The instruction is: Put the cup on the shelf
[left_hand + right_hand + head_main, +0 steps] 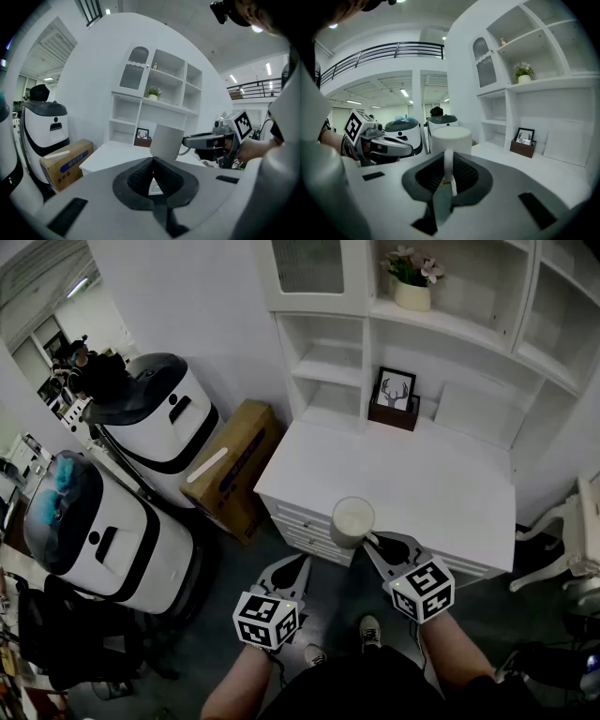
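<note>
A white cup (352, 520) hangs in the air at the front edge of the white cabinet top (450, 493). My right gripper (376, 542) is shut on its handle. In the right gripper view the cup (451, 140) stands upright just past the jaws, its handle pinched between them. My left gripper (302, 564) is lower and to the left, shut with nothing in it. Seen in the left gripper view, the cup (166, 142) and the right gripper (187, 140) are straight ahead. White shelves (333, 362) rise behind the cabinet top.
A framed deer picture in a brown box (395, 397) stands at the back of the cabinet top. A potted flower (411, 279) sits on a higher shelf. A cardboard box (230, 470) and two white machines (164, 418) stand on the floor to the left.
</note>
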Tool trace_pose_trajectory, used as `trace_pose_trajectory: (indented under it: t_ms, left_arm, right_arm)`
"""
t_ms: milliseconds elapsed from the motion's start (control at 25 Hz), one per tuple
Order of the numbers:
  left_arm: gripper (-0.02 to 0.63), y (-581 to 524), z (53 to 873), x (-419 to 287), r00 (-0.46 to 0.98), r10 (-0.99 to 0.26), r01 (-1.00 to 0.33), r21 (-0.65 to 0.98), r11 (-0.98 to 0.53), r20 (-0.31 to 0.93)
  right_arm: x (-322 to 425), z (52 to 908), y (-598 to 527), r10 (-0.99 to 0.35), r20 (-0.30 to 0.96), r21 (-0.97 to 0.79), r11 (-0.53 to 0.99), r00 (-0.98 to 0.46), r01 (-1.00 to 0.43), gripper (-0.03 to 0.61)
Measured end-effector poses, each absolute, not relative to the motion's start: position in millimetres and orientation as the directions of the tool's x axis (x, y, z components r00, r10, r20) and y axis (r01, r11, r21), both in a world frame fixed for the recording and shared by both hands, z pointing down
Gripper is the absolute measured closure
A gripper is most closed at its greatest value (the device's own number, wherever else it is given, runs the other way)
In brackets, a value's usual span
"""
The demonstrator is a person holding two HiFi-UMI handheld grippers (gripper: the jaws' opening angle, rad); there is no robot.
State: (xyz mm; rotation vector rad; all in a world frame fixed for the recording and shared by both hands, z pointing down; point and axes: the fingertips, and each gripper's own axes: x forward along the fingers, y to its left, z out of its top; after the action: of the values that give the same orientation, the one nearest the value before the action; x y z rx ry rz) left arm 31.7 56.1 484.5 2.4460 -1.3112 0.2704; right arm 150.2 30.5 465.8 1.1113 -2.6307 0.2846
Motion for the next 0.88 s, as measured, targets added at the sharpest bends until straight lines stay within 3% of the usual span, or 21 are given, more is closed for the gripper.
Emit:
trace_pose_trajectory:
  t_ms: [880]
  left_arm:
    - [0.611,67,484,22,0.556,-0.766,-0.831,0.218,-0.512,0.322]
  right_arm:
    - [143,462,34,-0.684,0.314,-0.074,0.674,-0.658,-0.735,0.548]
